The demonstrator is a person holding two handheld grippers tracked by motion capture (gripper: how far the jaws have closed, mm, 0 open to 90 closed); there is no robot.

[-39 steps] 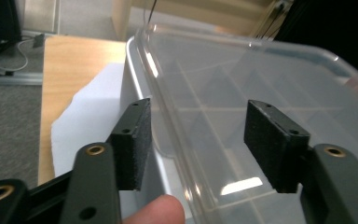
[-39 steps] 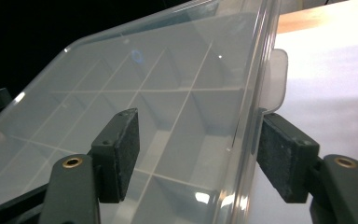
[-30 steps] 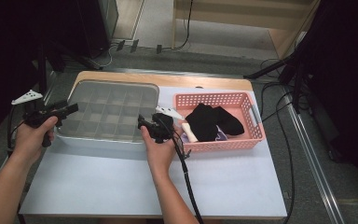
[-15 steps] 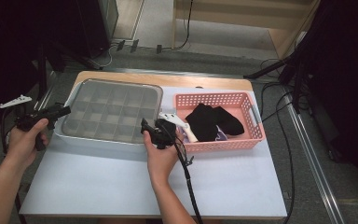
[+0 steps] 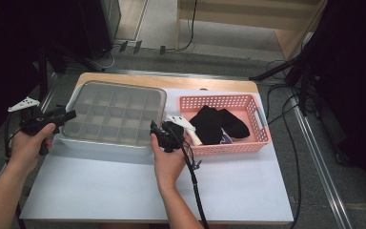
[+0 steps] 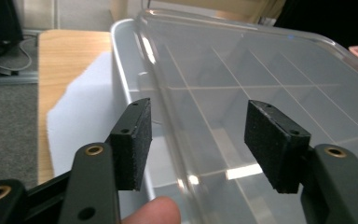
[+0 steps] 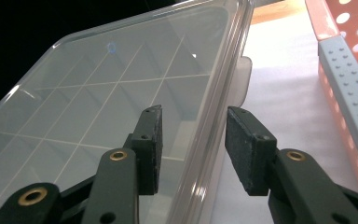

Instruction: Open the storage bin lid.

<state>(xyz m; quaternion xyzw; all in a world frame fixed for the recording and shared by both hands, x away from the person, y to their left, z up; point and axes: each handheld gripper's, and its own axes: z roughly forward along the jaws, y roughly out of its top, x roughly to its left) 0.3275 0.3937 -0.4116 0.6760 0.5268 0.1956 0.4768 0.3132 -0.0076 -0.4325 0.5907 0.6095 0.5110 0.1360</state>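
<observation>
the right gripper (image 7: 191, 149) has its jaws astride the right-hand edge of the clear lid (image 7: 121, 93), one pad over the lid, the other outside the rim. they have just been closing, and the edge runs between them, but a gap shows on both sides, so the pads do not press yet. the left gripper (image 6: 198, 144) straddles the lid's left edge in the same way. its jaws have narrowed only a little and stand spread, with clear space on either side of the rim.

compared with a second ago, the left hand (image 5: 28, 145) has drawn back from above the box's left side and now sits at its near left corner. the right hand (image 5: 167, 162) has hardly shifted. the change reads as both tools lining up for a two-sided pinch on the lid, probably to lift it off the compartment box (image 5: 114, 119). the right side looks nearer to gripping than the left.

the box lies on the left half of the desk (image 5: 124, 191), towards the far edge, with the lid seated on it. the pink basket (image 5: 262, 126) of dark cloth stands just beside it on the right.

both forearms come up from the near edge. the left gripper points level, rightwards. the right wrist is bent inwards, so its gripper points leftwards from the gap between box and basket.
</observation>
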